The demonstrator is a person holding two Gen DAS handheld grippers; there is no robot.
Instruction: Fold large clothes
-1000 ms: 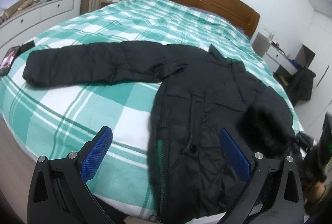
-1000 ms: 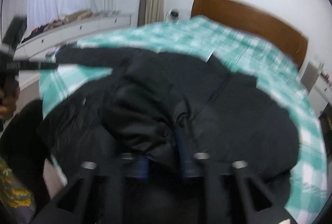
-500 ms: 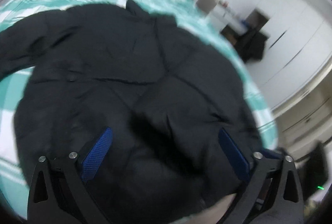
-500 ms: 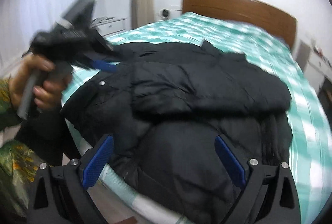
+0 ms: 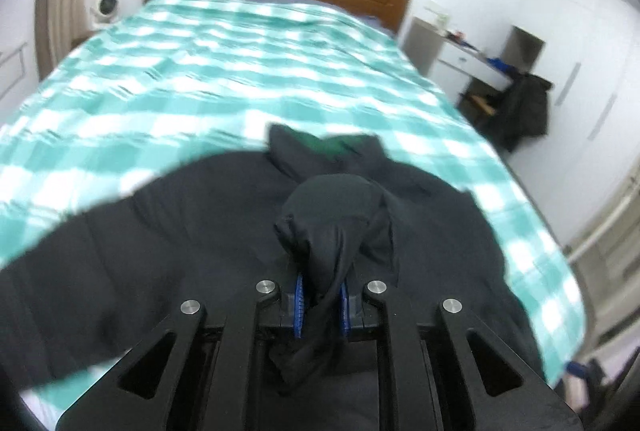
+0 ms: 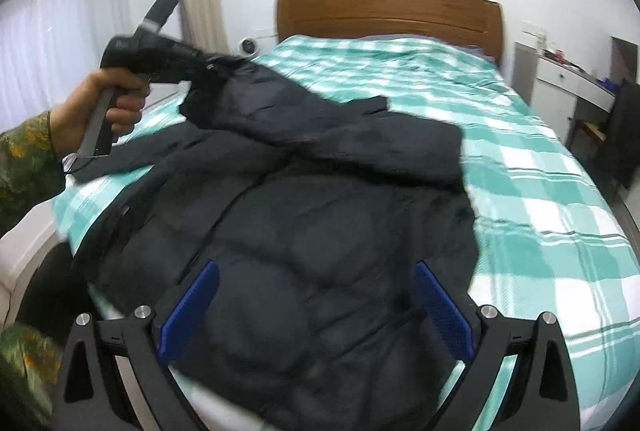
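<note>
1. Near, bottom centre of my left wrist view: my left gripper (image 5: 320, 305) has just been closing, and its blue pads (image 5: 298, 301) now pinch a bunched cuff end of the black puffy jacket's sleeve (image 5: 332, 207). A second ago these jaws stood wide over the jacket hem with nothing between them.
2. Bottom of my right wrist view: my right gripper (image 6: 316, 307) has its blue pads (image 6: 190, 305) far apart and empty. A second ago they were close together in the jacket folds, so they have just let go.
3. Middle: the black quilted puffer jacket (image 6: 320, 251) lies on the near end of the bed with the teal-and-white check cover (image 6: 540, 191), its hem hanging at the near edge. One sleeve already lies folded across the chest, mid frame.
4. Left of the right view: the person's hand (image 6: 108, 103), in a green patterned cuff, holds my left gripper lifted, and the other sleeve (image 6: 248, 99) trails from it down to the jacket body. Earlier that sleeve lay flat, stretched out to the side.
5. Far: wooden headboard (image 6: 388, 11), upper centre.
6. My read: second sleeve fold is under way. Next, carry the cuff across the chest and release. Risk: slippery bulky fabric springs back.
</note>
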